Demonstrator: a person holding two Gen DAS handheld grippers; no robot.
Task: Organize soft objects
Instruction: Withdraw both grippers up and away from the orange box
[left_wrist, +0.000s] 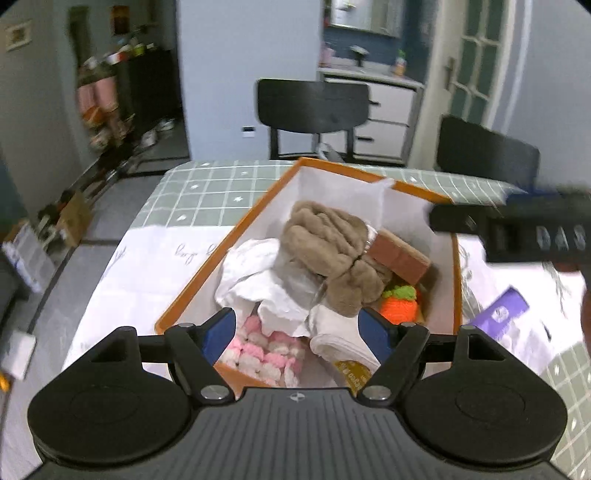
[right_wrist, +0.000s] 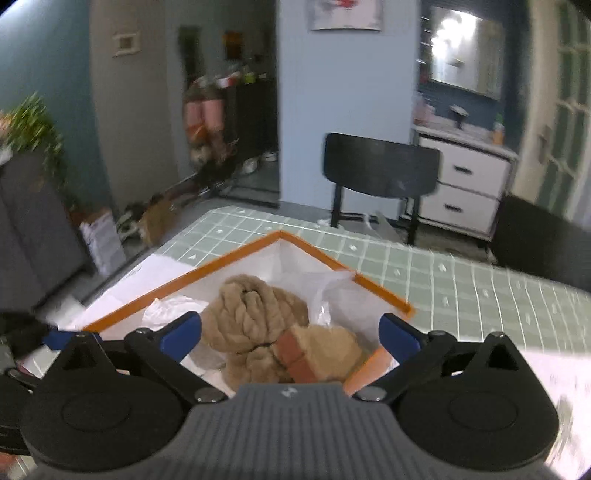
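Left tongs (left_wrist: 297, 328) released, blue pads wide apart, nothing between them; they hang over the near end of the orange box (left_wrist: 457, 280), pointing down into it. Right tongs (right_wrist: 290, 334) likewise released, spread as wide as they show anywhere here, empty, hovering above the tan plush bundle (right_wrist: 255, 317) from the box's near corner; in the left wrist view the right unit shows as a dark blur at 3 o'clock, above the box's right wall. Box contents, seen from the left wrist: tan plush bundle at centre with a brown tag or band (left_wrist: 400, 254) on its 3 o'clock side; crumpled white tissue (left_wrist: 255, 273) at 9 o'clock of it; pink-and-white knit piece (left_wrist: 267, 354) at 6 o'clock, against the near wall; a folded white cloth (left_wrist: 340, 343) just beside that; an orange knit item with a green top (left_wrist: 400, 304) at 4 o'clock, tucked in the corner. Box sits on a white sheet over the green checked worktop (left_wrist: 207, 188); a purple packet (left_wrist: 498, 314) lies outside the box at 3 o'clock. Judgement: the soft things look gathered in the box, the plush on top and both tongs free of it, so this reads as the moment after a placement. Next move probably calls for checking the worktop for any leftover soft item, or pressing the plush lower so it sits inside the rim; approach from above with the pads open.
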